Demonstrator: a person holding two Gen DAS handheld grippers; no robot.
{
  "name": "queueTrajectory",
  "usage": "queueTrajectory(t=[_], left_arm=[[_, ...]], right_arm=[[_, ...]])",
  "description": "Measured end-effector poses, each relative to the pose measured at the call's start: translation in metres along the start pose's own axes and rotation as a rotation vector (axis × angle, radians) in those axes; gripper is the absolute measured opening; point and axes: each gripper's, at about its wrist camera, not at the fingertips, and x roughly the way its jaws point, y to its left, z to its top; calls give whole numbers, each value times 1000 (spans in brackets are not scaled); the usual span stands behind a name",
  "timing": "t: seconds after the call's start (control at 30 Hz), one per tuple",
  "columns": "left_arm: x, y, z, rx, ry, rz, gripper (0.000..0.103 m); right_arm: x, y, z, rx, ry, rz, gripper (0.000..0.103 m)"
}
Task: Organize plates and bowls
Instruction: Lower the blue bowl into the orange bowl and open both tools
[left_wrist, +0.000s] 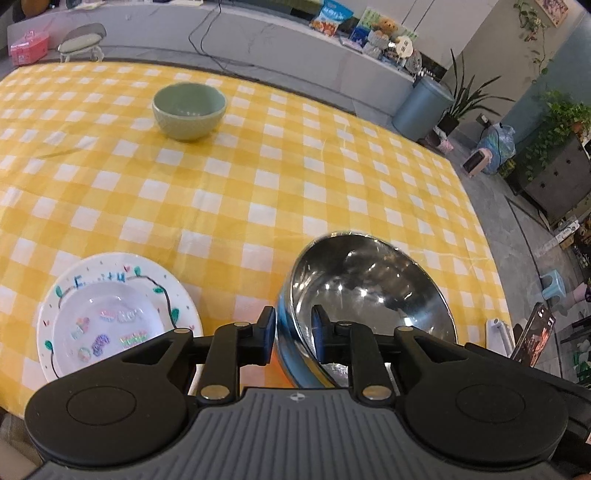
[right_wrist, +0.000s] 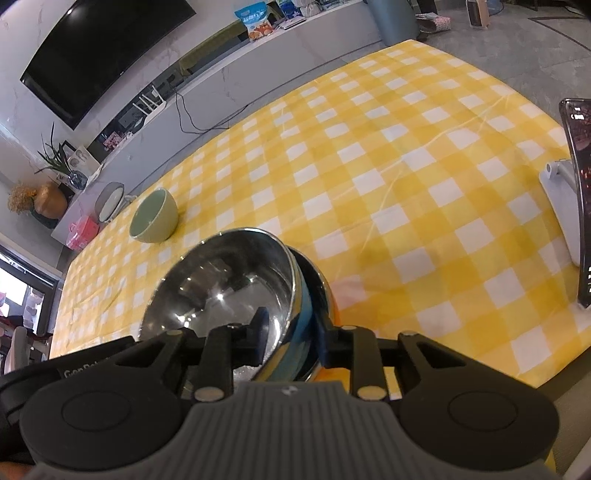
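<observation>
A shiny steel bowl (left_wrist: 369, 295) with a blue outer wall sits nested, tilted, in a second bowl with an orange outside (right_wrist: 330, 295), near the table's front edge. My left gripper (left_wrist: 293, 326) straddles the steel bowl's near-left rim, one pad outside and one inside, with a gap showing. My right gripper (right_wrist: 291, 328) straddles the same steel bowl (right_wrist: 229, 280) at its right rim, also with slack around the rim. A pale green bowl (left_wrist: 189, 110) (right_wrist: 153, 216) stands upright farther back. A white painted plate (left_wrist: 122, 264) lies left of the steel bowl.
A yellow checked tablecloth (left_wrist: 258, 177) covers the table. A phone on a white stand (right_wrist: 580, 206) stands at the right front edge. Beyond the far edge are a grey bench with a pink box (left_wrist: 29, 46), a small stool and a cable.
</observation>
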Motion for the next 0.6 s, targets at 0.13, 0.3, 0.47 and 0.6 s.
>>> queueTrajectory(t=[0.13, 0.3, 0.47, 0.6], left_arm=[[-6, 2, 4, 5, -32, -9, 22], [-4, 3, 6, 9, -27, -12, 22], [-2, 5, 5, 8, -24, -18, 22], [1, 6, 6, 3, -32, -29, 22]], right_arm=[[-3, 0, 2, -6, -23, -13, 32], [-2, -3, 2, 6, -16, -19, 33], [-6, -1, 2, -17, -45, -52, 33], [-9, -2, 4, -16, -82, -54, 27]])
